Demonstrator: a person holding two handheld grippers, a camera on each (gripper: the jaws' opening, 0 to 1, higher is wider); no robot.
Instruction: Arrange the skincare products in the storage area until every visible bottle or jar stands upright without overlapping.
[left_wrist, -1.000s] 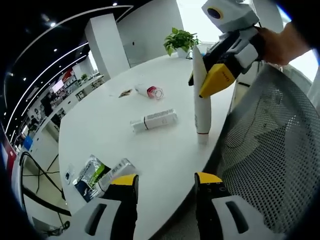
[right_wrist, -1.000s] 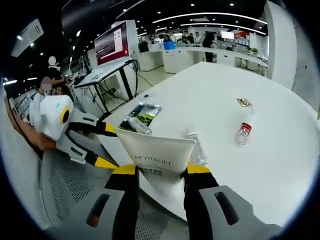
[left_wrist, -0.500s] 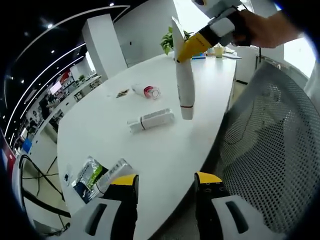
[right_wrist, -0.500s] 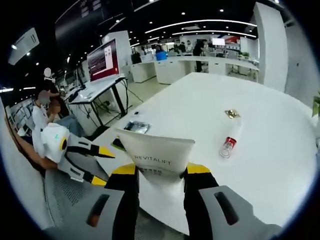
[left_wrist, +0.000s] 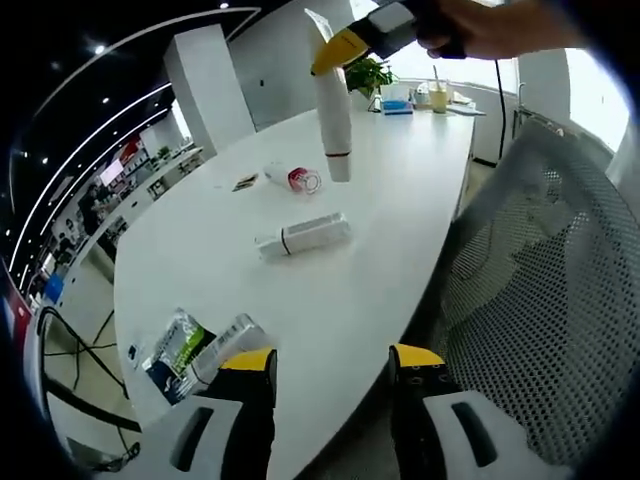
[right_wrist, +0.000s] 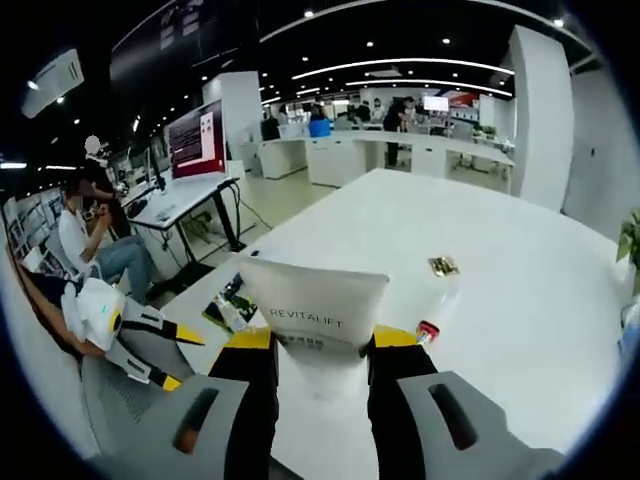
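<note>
Lifted off the tabletop (left_wrist: 400, 190) since a second ago, the white tube (left_wrist: 331, 120) is now hanging cap-down in the air, well above the middle of the surface, pinched at its flat crimped end by the right gripper (left_wrist: 345, 44) with a hand (left_wrist: 490, 22) behind it. In the right gripper view the yellow-tipped fingers (right_wrist: 250, 340) are closing on that same tube (right_wrist: 315, 310), its "REVITALIFT" lettering facing the camera. Below, a white bottle (left_wrist: 303, 236) with a dark band is lying on its side near the centre of the tabletop, and beyond it a clear bottle (left_wrist: 292, 179) with a red end is lying too, a small gold-coloured item (left_wrist: 247, 184) just beside it. Near the left edge a green-and-silver sachet (left_wrist: 176, 345) and a clear tube (left_wrist: 232, 338) are lying together, touching or overlapping. The left gripper (left_wrist: 332, 372) is hovering low at the near edge, its fingers standing wide apart with nothing between them; it is also showing at the lower left of the right gripper view (right_wrist: 160, 352). A mesh chair (left_wrist: 530, 290) is standing on the right, and a potted plant (left_wrist: 368, 72) is sitting at the far end.
</note>
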